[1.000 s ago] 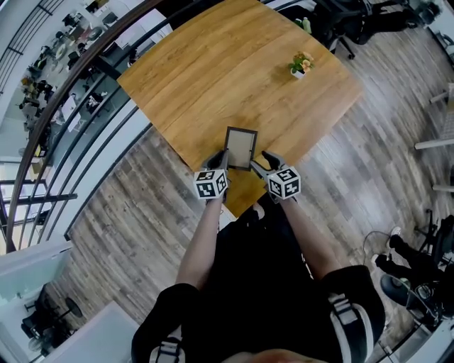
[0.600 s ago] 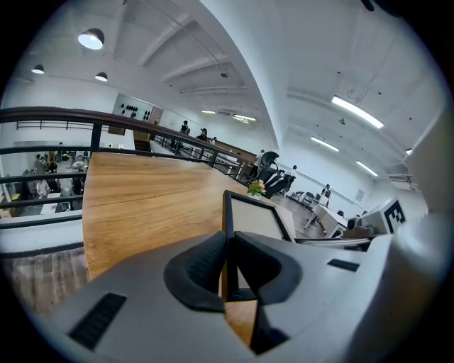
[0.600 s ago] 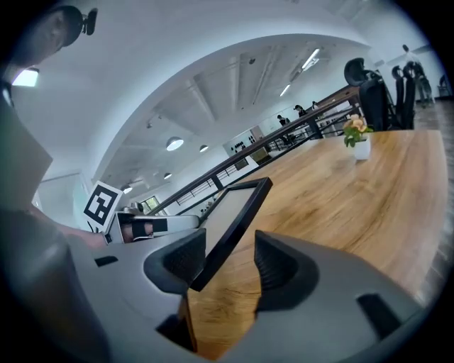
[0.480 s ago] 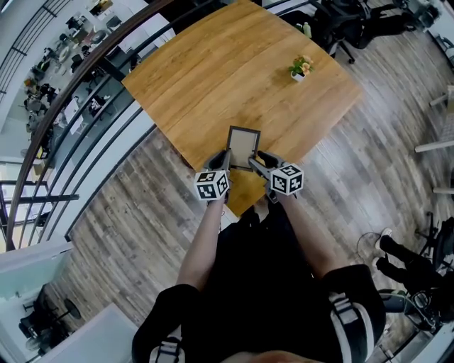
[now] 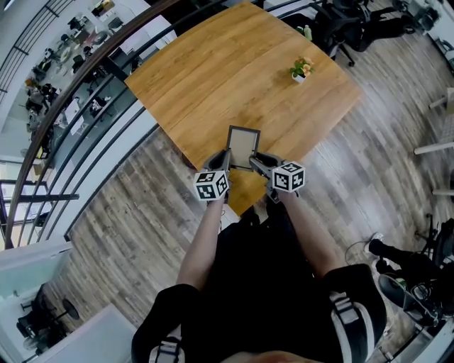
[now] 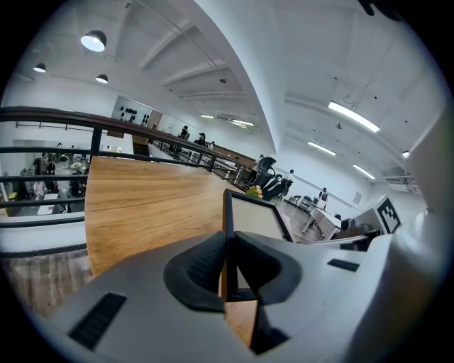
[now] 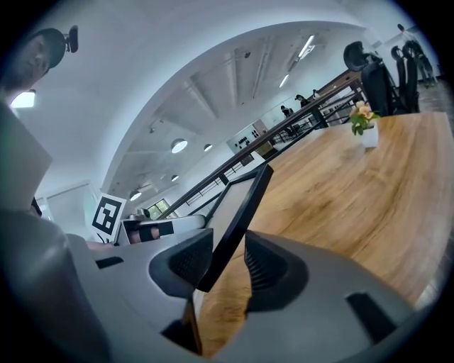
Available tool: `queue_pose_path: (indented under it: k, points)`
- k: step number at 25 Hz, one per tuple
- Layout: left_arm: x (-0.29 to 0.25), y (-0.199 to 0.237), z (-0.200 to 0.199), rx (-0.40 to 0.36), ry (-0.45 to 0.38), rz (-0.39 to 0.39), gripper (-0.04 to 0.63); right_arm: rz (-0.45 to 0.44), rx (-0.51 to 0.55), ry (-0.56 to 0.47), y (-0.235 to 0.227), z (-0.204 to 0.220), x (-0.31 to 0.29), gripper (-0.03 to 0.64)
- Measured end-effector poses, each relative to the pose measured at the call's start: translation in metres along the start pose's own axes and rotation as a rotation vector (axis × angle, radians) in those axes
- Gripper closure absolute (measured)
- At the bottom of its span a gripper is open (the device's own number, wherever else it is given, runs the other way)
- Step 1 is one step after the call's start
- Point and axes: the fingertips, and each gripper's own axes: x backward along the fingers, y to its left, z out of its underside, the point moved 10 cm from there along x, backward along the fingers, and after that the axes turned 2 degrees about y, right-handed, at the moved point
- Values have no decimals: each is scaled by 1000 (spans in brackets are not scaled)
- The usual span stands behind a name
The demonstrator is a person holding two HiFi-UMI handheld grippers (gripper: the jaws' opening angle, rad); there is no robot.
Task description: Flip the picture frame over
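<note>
A black picture frame [image 5: 243, 145] with a pale panel hangs tilted just above the near corner of the wooden table [image 5: 213, 71]. My left gripper [image 5: 225, 160] is shut on its left edge; in the left gripper view the pads pinch the thin black edge [image 6: 228, 213] at the gripper [image 6: 228, 266]. My right gripper [image 5: 257, 160] straddles the frame's right edge [image 7: 241, 205]. Its jaws have just been closing, and at the gripper [image 7: 228, 266] a narrow gap still shows beside one pad.
A small potted flower [image 5: 301, 67] stands near the table's far right edge, also seen as the flower pot [image 7: 363, 124]. Railings [image 5: 85, 99] run along the table's left side. Office chairs [image 5: 355, 21] stand beyond the far corner. Wood floor surrounds the table.
The right gripper has rolled and drawn in to the frame's right edge, its jaws narrowing around it. The frame and both grippers have risen slightly.
</note>
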Motion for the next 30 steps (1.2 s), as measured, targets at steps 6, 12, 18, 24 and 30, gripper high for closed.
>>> queue_pose_path:
  k: [6,12,18,24,30]
  points:
    - [2,1,3,-8,13,13,537,-48,-87,-11,-1,1,4,494]
    - [-3,-6,8,-71,48,28,538,-104,-214,-56,-5,2,14,543]
    - [-8,-7,5,-80,49,34,538,-119,-233,-74,-4,-9,16,546]
    - [-16,-9,1,-69,58,71,537,-114,-231,-89,-8,-12,21,548]
    - [-23,-13,-7,-77,63,85,537,-111,-199,-110,-12,-20,24,548]
